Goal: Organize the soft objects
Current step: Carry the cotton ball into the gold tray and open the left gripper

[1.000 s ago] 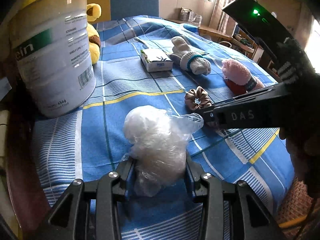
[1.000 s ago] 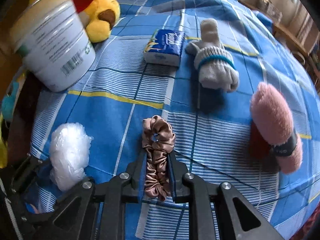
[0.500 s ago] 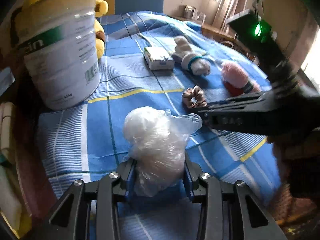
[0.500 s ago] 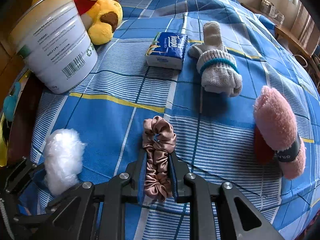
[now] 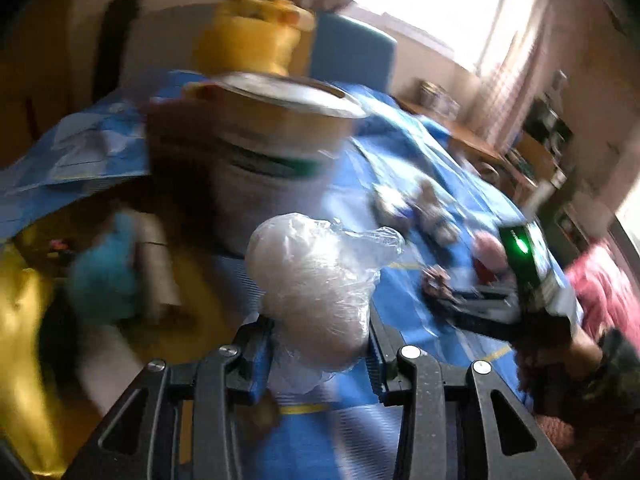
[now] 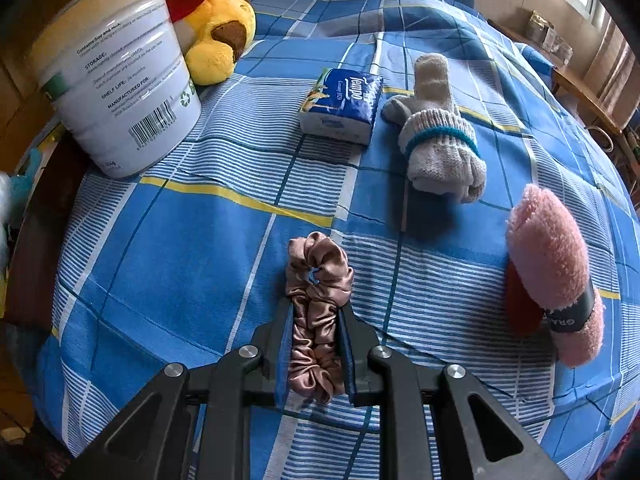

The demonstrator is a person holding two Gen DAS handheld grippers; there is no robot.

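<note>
My left gripper (image 5: 320,344) is shut on a white fluffy ball wrapped in clear plastic (image 5: 312,288) and holds it up in the air in front of the white tin can (image 5: 264,152); this view is blurred by motion. My right gripper (image 6: 316,320) is shut on a brown satin scrunchie (image 6: 316,280) that lies on the blue checked cloth (image 6: 180,248). The open-topped tin can (image 6: 120,80) stands at the far left. Grey rolled socks (image 6: 436,136), a pink rolled towel (image 6: 556,268) and a yellow bear plush (image 6: 212,20) lie on the cloth.
A blue tissue pack (image 6: 344,104) lies between the can and the socks. The table's left edge drops to a brown chair or floor (image 6: 36,240). In the left wrist view the right gripper (image 5: 500,304) shows at right, and a window (image 5: 440,8) is behind.
My left gripper has lifted the plastic-wrapped ball off the cloth and swung left toward the tin can. The right gripper stays shut on the scrunchie and has risen slightly.
</note>
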